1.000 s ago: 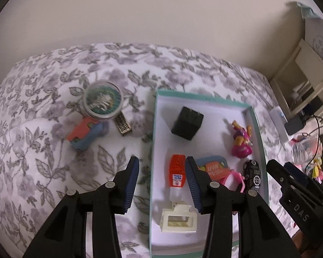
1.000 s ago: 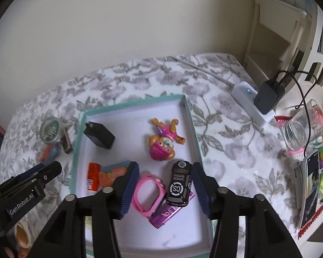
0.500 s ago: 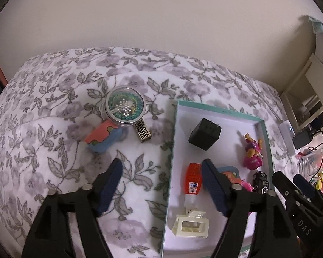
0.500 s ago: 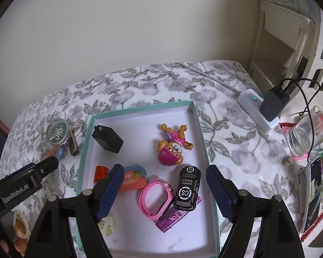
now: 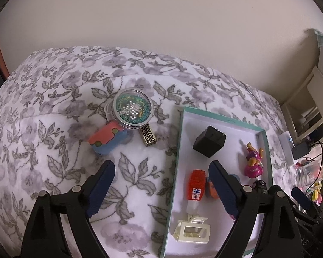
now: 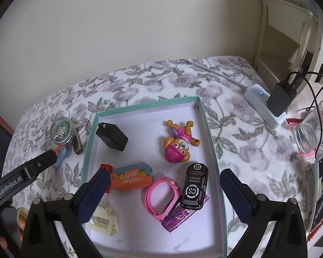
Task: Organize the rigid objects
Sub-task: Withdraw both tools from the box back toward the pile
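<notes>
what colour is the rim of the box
Teal rim around a white inside; it shows best in the right wrist view.

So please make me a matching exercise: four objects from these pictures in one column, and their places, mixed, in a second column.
Objects:
1. round clear jar of pearl beads
2. black plug adapter
3. black toy car
4. cream hair claw clip

Places:
A. on the purple flat pack
B. far left corner of the teal-rimmed tray
C. near left part of the tray
D. outside the tray, on the floral cloth

Pairs: 1-D, 2-B, 3-A, 4-C
</notes>
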`<state>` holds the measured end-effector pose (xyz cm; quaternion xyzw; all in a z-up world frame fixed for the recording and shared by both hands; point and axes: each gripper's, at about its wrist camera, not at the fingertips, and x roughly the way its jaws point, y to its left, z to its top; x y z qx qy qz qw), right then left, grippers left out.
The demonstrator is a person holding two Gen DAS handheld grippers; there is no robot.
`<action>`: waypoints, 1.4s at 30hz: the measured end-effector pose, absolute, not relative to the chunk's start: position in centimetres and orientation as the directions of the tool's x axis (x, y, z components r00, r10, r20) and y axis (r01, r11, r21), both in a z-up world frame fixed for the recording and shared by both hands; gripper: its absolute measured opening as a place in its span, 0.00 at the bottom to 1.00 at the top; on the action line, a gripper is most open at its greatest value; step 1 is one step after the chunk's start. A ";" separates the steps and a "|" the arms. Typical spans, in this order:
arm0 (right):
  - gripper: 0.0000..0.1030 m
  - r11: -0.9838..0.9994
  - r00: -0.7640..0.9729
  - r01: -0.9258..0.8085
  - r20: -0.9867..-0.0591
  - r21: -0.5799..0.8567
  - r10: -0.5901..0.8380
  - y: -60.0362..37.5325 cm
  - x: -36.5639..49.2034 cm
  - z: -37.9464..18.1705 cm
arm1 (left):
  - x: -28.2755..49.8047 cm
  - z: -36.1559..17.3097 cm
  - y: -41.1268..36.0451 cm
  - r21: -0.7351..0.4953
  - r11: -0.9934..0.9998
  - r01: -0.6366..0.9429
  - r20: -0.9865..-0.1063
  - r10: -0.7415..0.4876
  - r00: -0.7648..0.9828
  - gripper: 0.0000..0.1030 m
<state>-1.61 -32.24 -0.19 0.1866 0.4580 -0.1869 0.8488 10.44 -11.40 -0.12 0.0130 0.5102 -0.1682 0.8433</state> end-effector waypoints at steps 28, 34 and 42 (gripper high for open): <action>1.00 0.865 0.573 0.471 -0.806 0.176 -0.148 -30.9 -0.7 1.9 | 12.1 2.0 -7.7 -0.152 0.956 0.250 -0.816 -0.265 0.514 1.00; 1.00 0.881 0.613 0.440 -0.775 0.175 -0.152 -29.4 0.2 3.7 | 13.9 3.7 -2.9 -0.167 0.976 0.143 -0.786 -0.219 0.578 1.00; 1.00 0.898 0.647 0.381 -0.758 0.222 -0.087 -26.6 3.0 4.4 | 16.1 4.0 2.7 -0.184 0.983 0.013 -0.792 -0.156 0.591 1.00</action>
